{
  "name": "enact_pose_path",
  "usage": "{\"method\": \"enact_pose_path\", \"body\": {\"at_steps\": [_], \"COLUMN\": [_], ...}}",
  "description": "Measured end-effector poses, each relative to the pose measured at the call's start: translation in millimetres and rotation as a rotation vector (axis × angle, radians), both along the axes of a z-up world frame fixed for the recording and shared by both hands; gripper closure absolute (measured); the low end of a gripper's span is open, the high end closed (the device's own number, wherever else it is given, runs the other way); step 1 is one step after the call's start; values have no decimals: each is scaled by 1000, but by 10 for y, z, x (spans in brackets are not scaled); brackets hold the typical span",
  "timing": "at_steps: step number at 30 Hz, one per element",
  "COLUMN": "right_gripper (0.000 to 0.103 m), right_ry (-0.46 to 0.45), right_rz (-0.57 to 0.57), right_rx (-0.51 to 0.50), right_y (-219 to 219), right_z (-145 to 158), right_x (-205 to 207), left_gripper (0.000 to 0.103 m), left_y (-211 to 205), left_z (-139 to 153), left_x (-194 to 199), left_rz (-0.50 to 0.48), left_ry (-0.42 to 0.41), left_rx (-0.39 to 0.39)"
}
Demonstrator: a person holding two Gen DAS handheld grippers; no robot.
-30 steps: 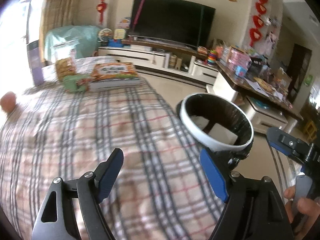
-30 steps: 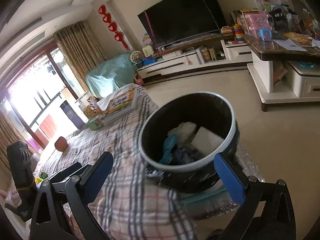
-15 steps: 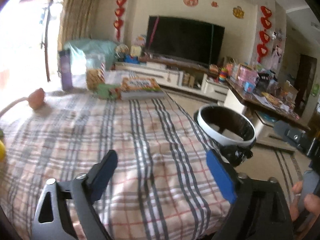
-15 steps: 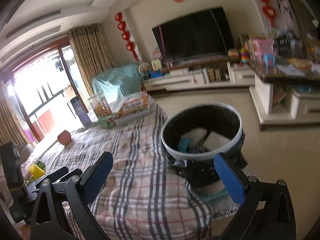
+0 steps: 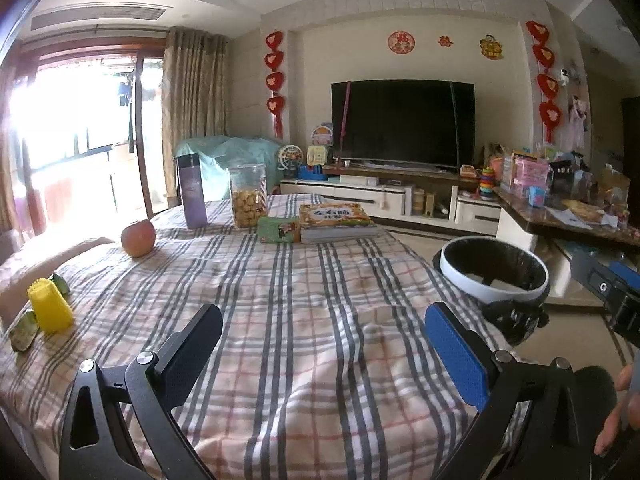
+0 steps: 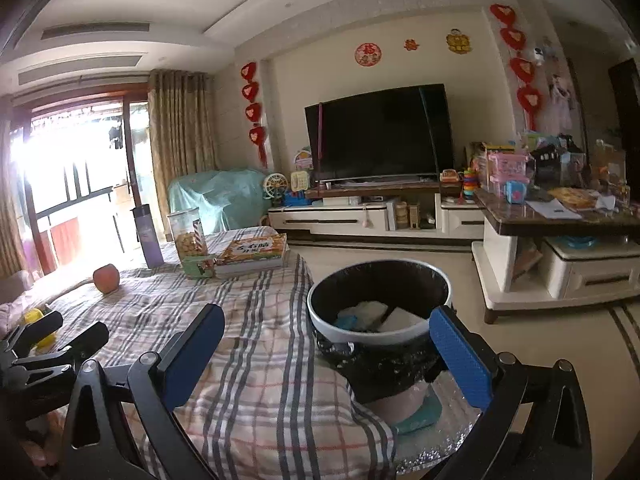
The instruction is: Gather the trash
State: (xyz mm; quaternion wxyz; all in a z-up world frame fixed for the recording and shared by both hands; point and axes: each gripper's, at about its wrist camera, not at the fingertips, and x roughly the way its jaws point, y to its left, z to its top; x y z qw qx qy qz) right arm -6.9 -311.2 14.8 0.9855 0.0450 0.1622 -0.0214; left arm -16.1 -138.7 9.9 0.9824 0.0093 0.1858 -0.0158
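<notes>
Hovering over the plaid tablecloth [image 5: 312,320], your left gripper [image 5: 320,344] has its jaws wide apart, nothing between them; your right gripper [image 6: 326,354] is the same, spread and empty; trash bin [image 6: 380,320] stands on the floor just beside the tabletop's right edge, white and blue scraps inside; yellow piece [image 5: 49,307] and green wrappers [image 5: 24,332] lie near the left edge; apple [image 5: 138,238] further back.

the right tool [image 6: 326,338] hangs spread wide, empty, above the plaid-clothed counter [image 6: 256,360]; the round black-lined white-rimmed trash bin [image 6: 380,316] stands just beside the counter.
</notes>
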Motion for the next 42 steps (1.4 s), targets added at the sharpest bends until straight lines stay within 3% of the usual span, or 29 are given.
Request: {"method": "enact_pose_path", "body": {"at_steps": [8,42], "right_gripper": [0,0], "right_ry": [8,18], "right_rz": [-2,36], "right_rx": [-23,-19], "right_y": [36,126], "right_z": [-144,-152], "right_x": [-16,-37], "left_gripper": [0,1], "left_y": [-60,25], "left_z": [-59,-151], "left_x": [-67,-21], "left_rz": [21,36], "left_ry": [-36,-32], "left_rx": [16,11]}}
